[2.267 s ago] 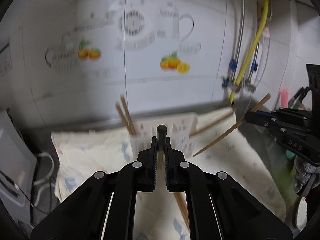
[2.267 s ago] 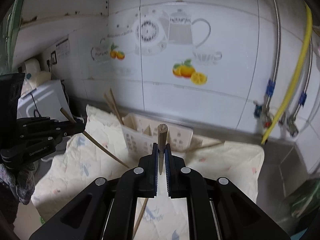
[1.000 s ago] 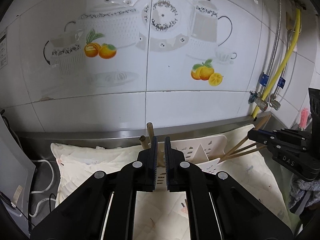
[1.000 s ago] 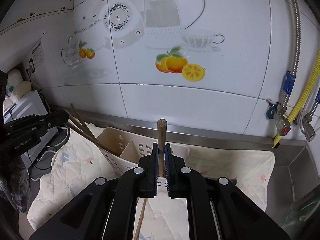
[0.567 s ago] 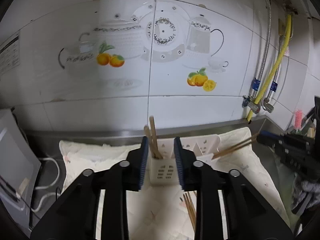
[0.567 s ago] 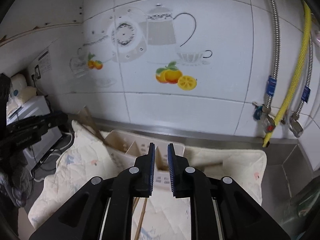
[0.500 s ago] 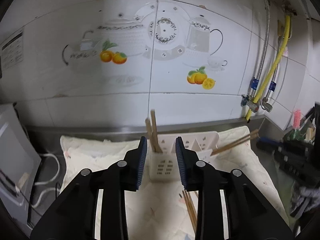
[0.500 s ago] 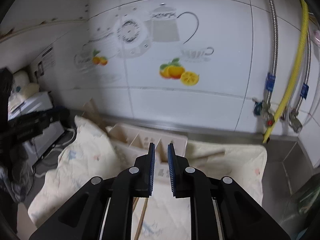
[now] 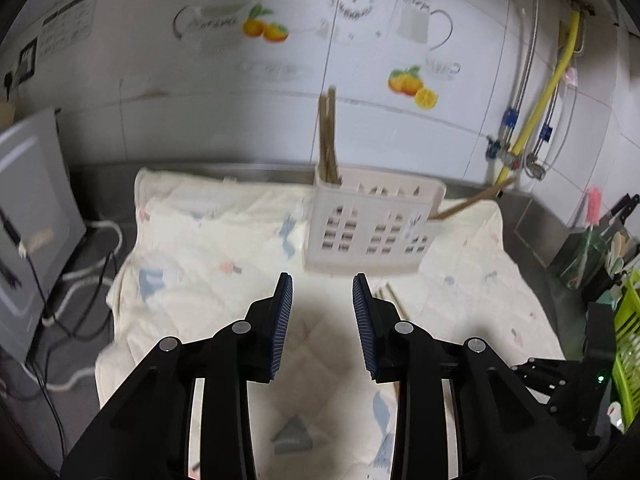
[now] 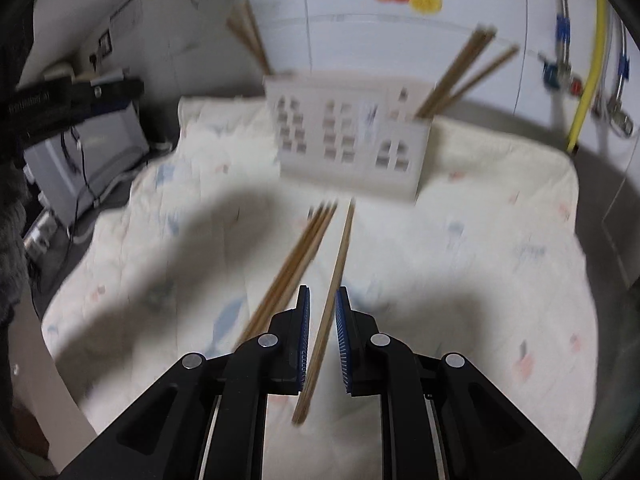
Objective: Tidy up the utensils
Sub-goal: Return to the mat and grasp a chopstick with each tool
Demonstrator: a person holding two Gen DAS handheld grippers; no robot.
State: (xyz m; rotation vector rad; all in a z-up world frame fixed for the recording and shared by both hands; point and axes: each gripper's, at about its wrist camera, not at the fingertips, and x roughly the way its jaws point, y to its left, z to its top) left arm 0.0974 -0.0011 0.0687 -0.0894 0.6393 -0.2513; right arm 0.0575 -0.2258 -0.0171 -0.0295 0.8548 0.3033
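Your right gripper [image 10: 322, 300] hangs low over the cloth [image 10: 480, 240] with its jaws parted a little and a single chopstick [image 10: 334, 280] lying between them; nothing is clamped yet, and whether the pads touch the stick I cannot tell through the blur; your left gripper [image 9: 322, 292] is wide open and empty, above the middle of the cloth and short of the caddy [image 9: 372, 228].

The white caddy stands near the cloth's far edge, against the tiled wall; chopsticks already lean out of its left end [image 10: 250, 36] and its right end [image 10: 460, 76]; a loose bundle [image 10: 296, 260] lies on the cloth just left of the single stick, running from the caddy's foot toward you.

These sticks are likely light, stiff and smooth; a thin round shaft will probably roll or pivot in flat pads, so take it near its middle, square across the jaws, and close firmly; a hold near one end would likely let the long part droop; the soft cloth gives under the fingertips, which should help you get beneath the stick, though the neighbouring bundle sits close enough to be dragged along.
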